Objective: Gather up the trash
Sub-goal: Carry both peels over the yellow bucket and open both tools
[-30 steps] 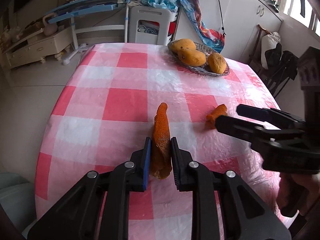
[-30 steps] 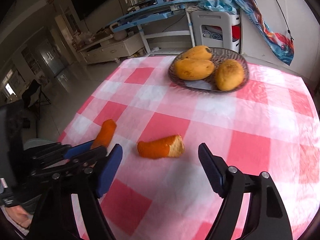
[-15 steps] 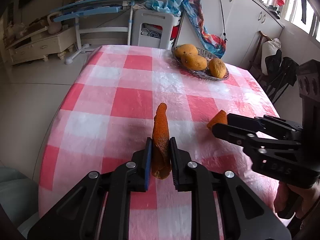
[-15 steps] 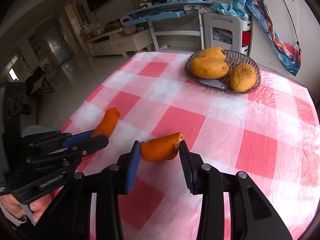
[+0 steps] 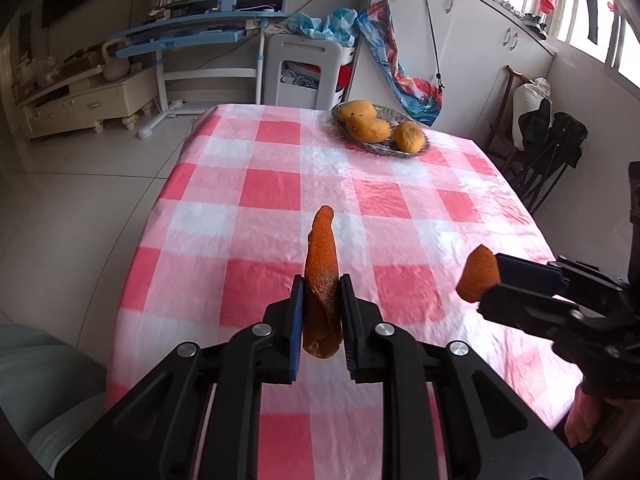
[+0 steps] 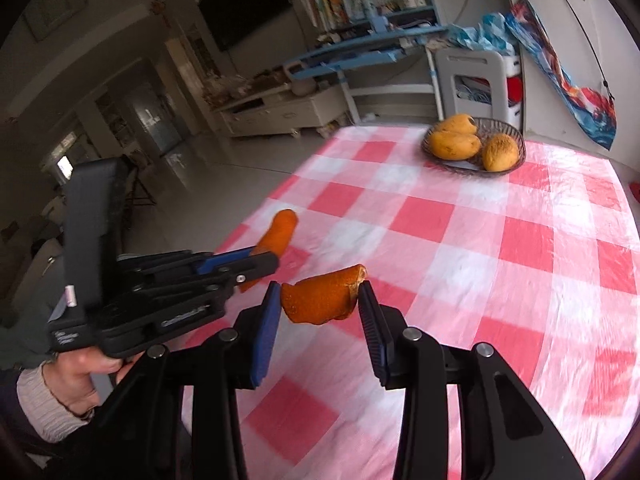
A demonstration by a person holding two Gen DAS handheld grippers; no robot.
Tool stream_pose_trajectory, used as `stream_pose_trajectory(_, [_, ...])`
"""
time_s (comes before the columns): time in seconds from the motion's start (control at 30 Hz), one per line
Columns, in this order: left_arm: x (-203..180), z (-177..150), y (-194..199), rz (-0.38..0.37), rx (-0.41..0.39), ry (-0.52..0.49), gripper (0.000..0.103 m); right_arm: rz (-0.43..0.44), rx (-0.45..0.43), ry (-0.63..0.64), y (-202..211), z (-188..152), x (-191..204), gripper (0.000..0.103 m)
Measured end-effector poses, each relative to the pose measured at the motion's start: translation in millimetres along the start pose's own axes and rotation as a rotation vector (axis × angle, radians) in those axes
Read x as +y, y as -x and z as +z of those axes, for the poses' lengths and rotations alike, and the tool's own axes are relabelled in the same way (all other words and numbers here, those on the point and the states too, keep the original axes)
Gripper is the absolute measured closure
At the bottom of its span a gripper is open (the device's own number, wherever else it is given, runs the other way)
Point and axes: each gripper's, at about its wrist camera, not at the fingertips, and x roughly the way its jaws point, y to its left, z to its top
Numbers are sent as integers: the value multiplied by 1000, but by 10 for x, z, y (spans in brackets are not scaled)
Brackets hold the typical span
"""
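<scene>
You have a pink checked tablecloth point(image 5: 272, 192) ahead, with three mangoes point(image 6: 454, 145) in a glass bowl point(image 6: 516, 136) at its far end.

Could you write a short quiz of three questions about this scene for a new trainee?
1. True or false: the left gripper is shut on the long peel.
2. What does the right gripper hold? A) a mango B) the short peel C) nothing
3. Fill in: the mangoes lie in a ____ at the far end of the table.

Key:
1. True; the long peel is clamped between the fingers and points forward.
2. B; both pads touch the short peel, which appears lifted off the cloth.
3. basket; it holds three mangoes.
</scene>
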Motion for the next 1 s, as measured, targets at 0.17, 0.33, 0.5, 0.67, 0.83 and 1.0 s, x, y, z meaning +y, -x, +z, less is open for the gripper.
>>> stream_pose_trajectory(0.17, [-90,-103,238,-2,-16,-15,86,21,-39,14,233,-134,113,64])
stream_pose_trajectory(0.33, [-137,-249,465,-9,-21,-20,86,72,-53,21,379,-283,237,64])
stream_pose_trajectory(0.5, [-136,-493,672,-19,-4,-12,86,128,7,72,398,-521,473,64])
stream_pose_trajectory(0.67, [-109,-856,888,-22,27,-3,86,184,142,159,289,-826,796,64])
stream_pose_trajectory(0.83, [-53,-1289,1073,-28,81,16,86,236,302,268,130,-1135,1082,62])
stream_pose_trajectory(1.0, [53,-1775,1137,-29,184,78,86,197,435,374,-28,-1392,1231,42])
